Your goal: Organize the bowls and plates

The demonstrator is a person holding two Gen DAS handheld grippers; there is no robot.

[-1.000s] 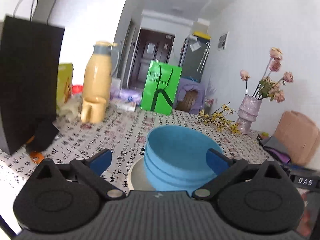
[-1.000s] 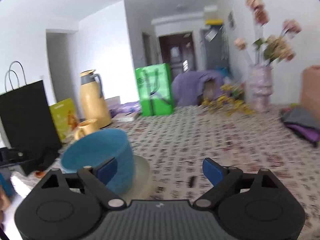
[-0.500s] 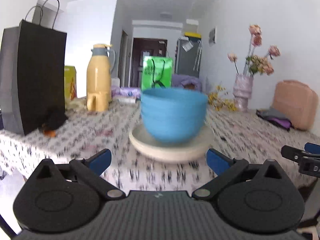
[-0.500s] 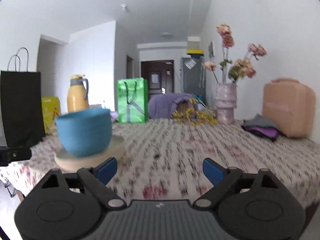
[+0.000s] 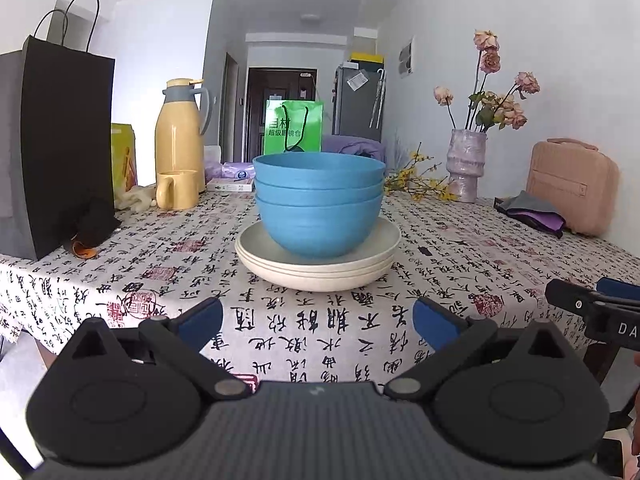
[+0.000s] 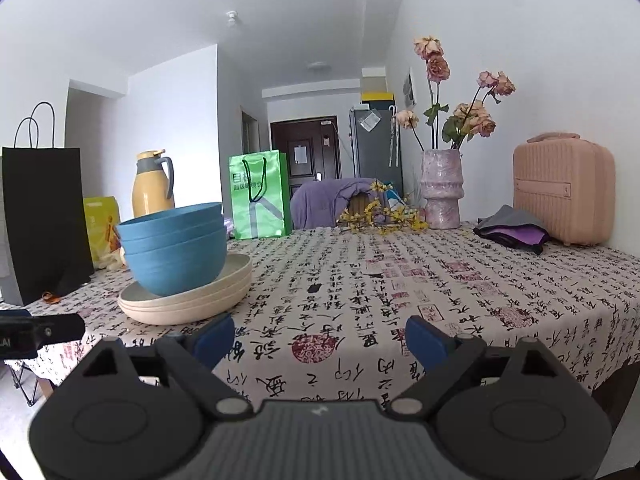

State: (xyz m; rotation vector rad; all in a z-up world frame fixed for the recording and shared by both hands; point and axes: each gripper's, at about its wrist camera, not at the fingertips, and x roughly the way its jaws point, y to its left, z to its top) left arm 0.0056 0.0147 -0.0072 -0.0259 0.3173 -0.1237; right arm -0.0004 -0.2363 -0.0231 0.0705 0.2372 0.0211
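Note:
Three blue bowls are nested in a stack on top of three stacked cream plates on the patterned tablecloth. The same stack shows at the left of the right wrist view, bowls on plates. My left gripper is open and empty, held back at the table's near edge in front of the stack. My right gripper is open and empty, to the right of the stack at the near edge. Each gripper's tip shows at the edge of the other's view.
A black paper bag, a yellow thermos and a yellow mug stand at the left. A green bag is behind. A vase of flowers, a pink case and folded cloth are at the right.
Both grippers have pulled back and down from the stack to the table's near edge. The bowls and plates have stayed in place.

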